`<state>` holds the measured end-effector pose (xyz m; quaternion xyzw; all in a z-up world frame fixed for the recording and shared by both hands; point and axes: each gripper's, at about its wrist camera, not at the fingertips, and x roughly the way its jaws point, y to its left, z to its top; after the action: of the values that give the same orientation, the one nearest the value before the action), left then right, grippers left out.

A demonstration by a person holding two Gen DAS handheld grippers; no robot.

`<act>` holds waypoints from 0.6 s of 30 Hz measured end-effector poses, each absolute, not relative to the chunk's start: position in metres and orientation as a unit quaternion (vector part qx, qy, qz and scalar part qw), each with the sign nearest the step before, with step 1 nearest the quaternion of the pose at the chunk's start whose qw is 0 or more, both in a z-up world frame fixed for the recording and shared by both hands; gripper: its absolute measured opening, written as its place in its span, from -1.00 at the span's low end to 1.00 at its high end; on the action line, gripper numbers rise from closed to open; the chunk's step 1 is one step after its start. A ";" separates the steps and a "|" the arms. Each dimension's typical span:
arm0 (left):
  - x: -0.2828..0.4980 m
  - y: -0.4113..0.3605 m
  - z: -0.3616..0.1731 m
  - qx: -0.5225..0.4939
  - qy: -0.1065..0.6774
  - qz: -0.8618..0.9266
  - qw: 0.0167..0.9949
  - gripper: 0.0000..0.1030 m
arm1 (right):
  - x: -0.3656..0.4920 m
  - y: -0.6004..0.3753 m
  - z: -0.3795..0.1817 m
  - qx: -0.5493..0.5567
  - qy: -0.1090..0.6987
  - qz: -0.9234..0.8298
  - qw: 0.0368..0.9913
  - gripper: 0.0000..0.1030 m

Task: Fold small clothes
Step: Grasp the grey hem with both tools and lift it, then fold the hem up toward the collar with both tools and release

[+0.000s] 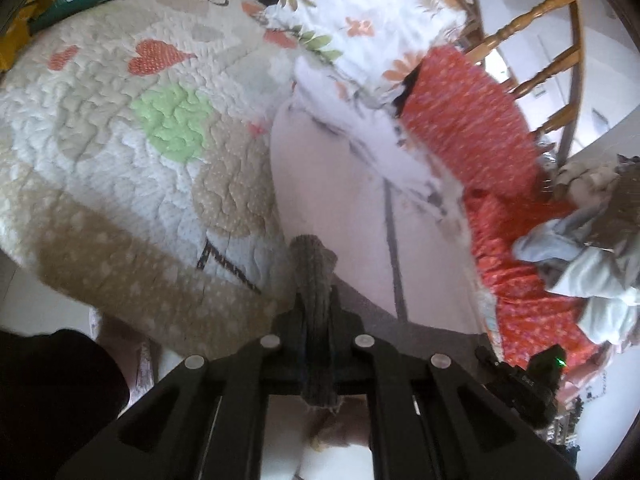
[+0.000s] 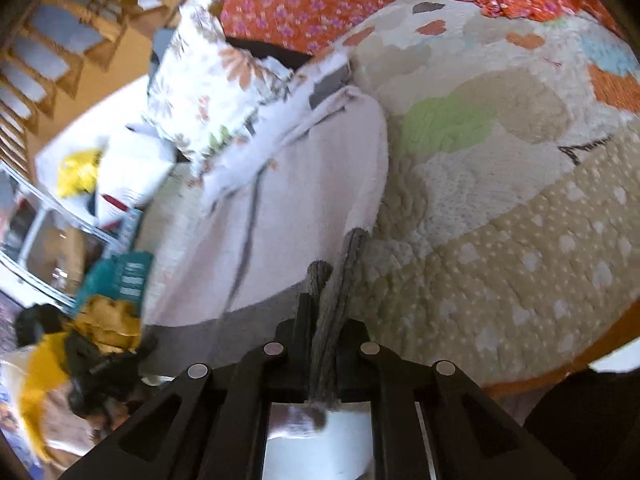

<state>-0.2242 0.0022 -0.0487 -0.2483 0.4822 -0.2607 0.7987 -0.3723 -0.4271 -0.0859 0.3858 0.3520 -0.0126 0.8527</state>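
While both my grippers are clamped on the grey hem of a pale pink garment [image 1: 332,184], the cloth hangs stretched from them over the quilt [image 1: 120,128]. My left gripper [image 1: 314,264] pinches one corner, my right gripper [image 2: 336,264] the other. Behind the garment sits a flowered pillow [image 1: 360,12] beside an orange printed cloth [image 1: 472,120] and a wooden chair [image 1: 532,8].

Both grippers point downward at a slant. The left gripper [image 1: 314,256] has its jaws pressed together, and the right gripper [image 2: 334,256] likewise, its fingers touching.
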 end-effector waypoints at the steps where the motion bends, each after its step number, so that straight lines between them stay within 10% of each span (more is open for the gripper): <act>1: -0.225 0.007 -0.048 -0.249 0.481 -0.263 0.799 -0.87 | -0.381 -0.428 -0.084 0.394 0.349 -0.005 0.850 -0.84; 18: -0.140 -0.011 -0.028 -0.227 0.465 -0.256 0.816 -0.87 | -0.340 -0.418 -0.029 0.303 0.366 0.018 0.880 -0.84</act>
<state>-0.1401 -0.0107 -0.0278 -0.2269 0.4652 -0.2562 0.8164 -0.3402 -0.4181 -0.0294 0.3029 0.3660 0.0179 0.8798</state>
